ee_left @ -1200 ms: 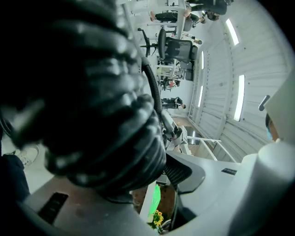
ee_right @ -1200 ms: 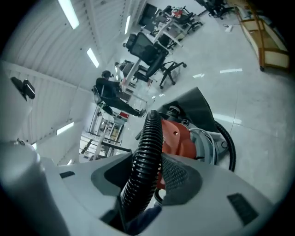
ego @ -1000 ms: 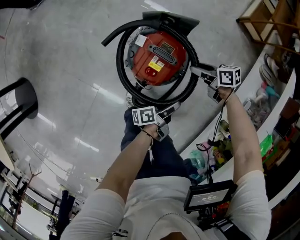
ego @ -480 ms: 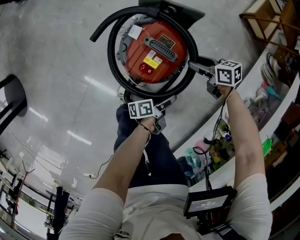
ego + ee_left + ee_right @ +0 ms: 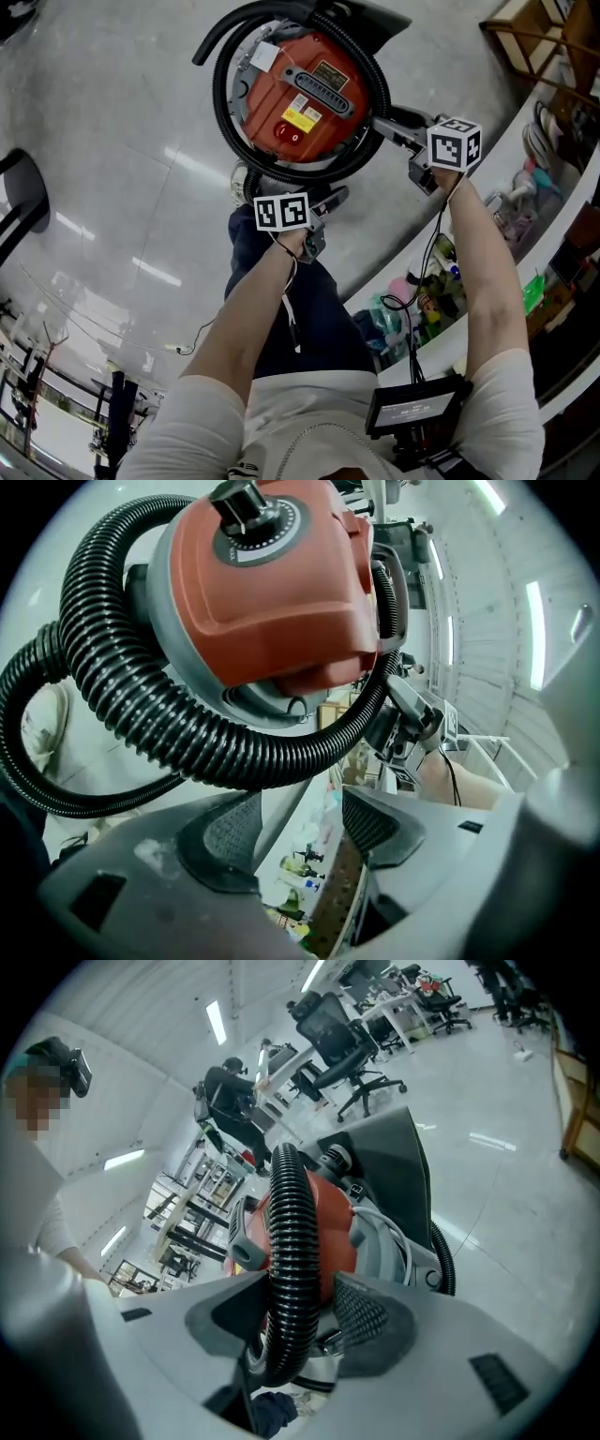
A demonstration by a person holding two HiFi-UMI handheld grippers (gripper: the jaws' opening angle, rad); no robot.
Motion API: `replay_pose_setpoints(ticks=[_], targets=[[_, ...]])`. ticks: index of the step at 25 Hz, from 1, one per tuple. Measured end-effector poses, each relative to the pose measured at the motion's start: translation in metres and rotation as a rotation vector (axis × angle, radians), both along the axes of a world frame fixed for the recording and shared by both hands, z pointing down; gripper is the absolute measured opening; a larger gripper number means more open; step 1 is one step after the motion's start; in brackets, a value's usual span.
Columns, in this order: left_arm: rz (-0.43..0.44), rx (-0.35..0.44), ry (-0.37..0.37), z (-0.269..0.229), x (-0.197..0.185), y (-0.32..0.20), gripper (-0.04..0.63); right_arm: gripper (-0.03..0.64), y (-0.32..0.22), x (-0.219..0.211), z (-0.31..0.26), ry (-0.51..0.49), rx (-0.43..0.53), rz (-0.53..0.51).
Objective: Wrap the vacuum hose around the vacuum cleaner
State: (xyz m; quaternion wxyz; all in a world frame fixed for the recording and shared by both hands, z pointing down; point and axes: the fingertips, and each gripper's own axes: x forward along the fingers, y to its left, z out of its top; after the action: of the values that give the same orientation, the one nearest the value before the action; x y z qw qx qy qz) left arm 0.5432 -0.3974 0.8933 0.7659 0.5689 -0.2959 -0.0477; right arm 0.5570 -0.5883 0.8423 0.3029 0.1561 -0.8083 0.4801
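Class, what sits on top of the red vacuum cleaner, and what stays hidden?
On top of the vacuum cleaner sit a black handle bar and a yellow label. The black hose rings the body and covers its lower rim; beneath the machine nothing shows.

The vacuum cleaner (image 5: 300,103) is showing a red-orange top with a yellow label. The vacuum hose (image 5: 222,112), between the right gripper's (image 5: 382,124) fingers, is looking black and ribbed. The floor (image 5: 112,187) beyond is gleaming pale grey.
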Motion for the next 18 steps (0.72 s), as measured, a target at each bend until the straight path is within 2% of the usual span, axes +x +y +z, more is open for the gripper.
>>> replay_pose_setpoints(ticks=[18], targets=[[0.089,0.052,-0.039,-0.011,-0.011,0.012,0.245,0.239,0.018,-0.001,-0.018,-0.042,0.045,0.028]])
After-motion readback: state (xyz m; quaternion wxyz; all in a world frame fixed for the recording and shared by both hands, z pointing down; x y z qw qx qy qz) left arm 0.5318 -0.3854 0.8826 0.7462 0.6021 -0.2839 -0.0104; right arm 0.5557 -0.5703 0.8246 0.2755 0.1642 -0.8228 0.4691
